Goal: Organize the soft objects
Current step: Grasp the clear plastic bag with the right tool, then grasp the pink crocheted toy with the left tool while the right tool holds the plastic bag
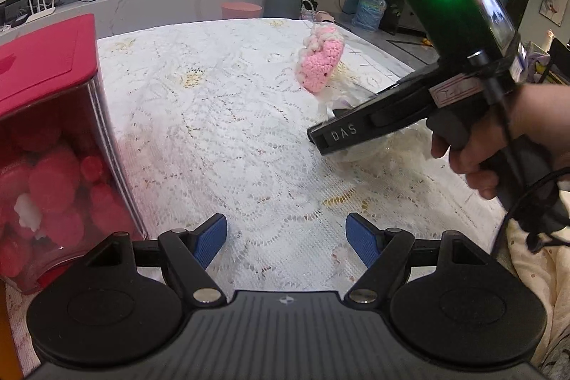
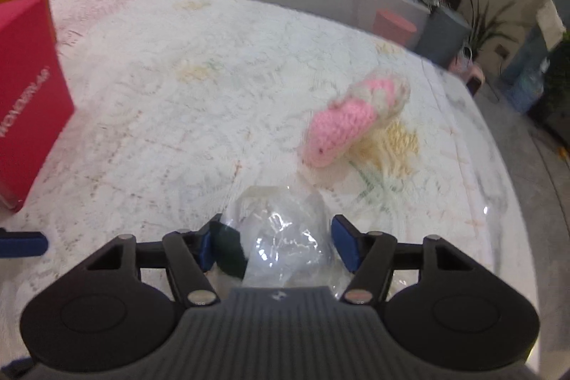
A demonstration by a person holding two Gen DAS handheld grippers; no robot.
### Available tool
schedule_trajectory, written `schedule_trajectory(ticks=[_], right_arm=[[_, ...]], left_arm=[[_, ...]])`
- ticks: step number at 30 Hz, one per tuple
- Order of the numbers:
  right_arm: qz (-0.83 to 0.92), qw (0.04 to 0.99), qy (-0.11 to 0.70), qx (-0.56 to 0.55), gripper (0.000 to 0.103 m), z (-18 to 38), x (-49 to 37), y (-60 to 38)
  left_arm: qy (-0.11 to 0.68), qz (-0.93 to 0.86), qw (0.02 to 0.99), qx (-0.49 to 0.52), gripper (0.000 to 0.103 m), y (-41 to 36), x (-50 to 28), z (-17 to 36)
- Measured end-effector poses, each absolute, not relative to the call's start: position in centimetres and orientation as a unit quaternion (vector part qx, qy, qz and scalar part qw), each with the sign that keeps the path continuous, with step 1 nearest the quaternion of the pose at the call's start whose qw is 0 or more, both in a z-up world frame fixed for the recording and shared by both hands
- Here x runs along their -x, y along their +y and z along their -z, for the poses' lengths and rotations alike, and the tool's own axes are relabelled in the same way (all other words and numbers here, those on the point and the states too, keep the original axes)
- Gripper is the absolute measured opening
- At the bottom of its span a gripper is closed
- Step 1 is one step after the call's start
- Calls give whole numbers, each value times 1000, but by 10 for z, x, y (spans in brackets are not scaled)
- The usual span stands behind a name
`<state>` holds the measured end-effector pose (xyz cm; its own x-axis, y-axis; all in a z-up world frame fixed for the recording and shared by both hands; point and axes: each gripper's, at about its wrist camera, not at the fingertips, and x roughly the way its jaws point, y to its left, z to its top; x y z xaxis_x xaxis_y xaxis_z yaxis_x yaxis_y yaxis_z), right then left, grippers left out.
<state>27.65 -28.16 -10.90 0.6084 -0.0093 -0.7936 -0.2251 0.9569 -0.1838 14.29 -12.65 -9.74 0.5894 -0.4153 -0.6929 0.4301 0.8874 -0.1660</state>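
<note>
Both wrist cams sit low, close over the lace-covered table [image 1: 221, 116], looking forward along their fingers: left from the near edge toward the far edge, right angled toward the far-right corner; shared: pink crochet piece [image 1: 322, 66] [image 2: 342, 127], red box [image 1: 46, 138] [image 2: 28, 95].

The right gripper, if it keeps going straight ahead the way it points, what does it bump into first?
The right gripper already has a crinkly clear plastic bag between its open fingers, so that comes first. Farther ahead, slightly right, lies the pink crocheted toy, though the depth is hard to judge.
</note>
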Motion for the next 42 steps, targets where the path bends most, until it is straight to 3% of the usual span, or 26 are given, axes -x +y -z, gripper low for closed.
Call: schedule_trajectory(ticks=[4, 10, 18, 28, 33, 38, 40, 42], right_arm=[[-44, 892, 439, 102, 52, 104, -279, -287], [-47, 919, 378, 105, 51, 63, -258, -292], [-17, 959, 281, 32, 51, -5, -219, -334], [66, 974, 215, -28, 51, -37, -161, -407], [87, 971, 216, -50, 51, -35, -157, -421], [67, 970, 230, -45, 51, -26, -170, -413], [62, 969, 234, -41, 51, -24, -172, -410], [58, 969, 235, -45, 51, -21, -174, -410]], left_arm=[[374, 245, 894, -3, 89, -128, -137, 90], [363, 242, 899, -34, 89, -139, -125, 84], [338, 229, 911, -63, 89, -161, -123, 62], [289, 272, 911, -111, 89, -246, -198, 47], [271, 246, 915, -169, 87, -283, -240, 70], [303, 223, 912, -165, 86, -299, -286, 96], [321, 202, 912, -157, 80, -300, -300, 107], [337, 191, 910, -148, 59, -297, -308, 115]])
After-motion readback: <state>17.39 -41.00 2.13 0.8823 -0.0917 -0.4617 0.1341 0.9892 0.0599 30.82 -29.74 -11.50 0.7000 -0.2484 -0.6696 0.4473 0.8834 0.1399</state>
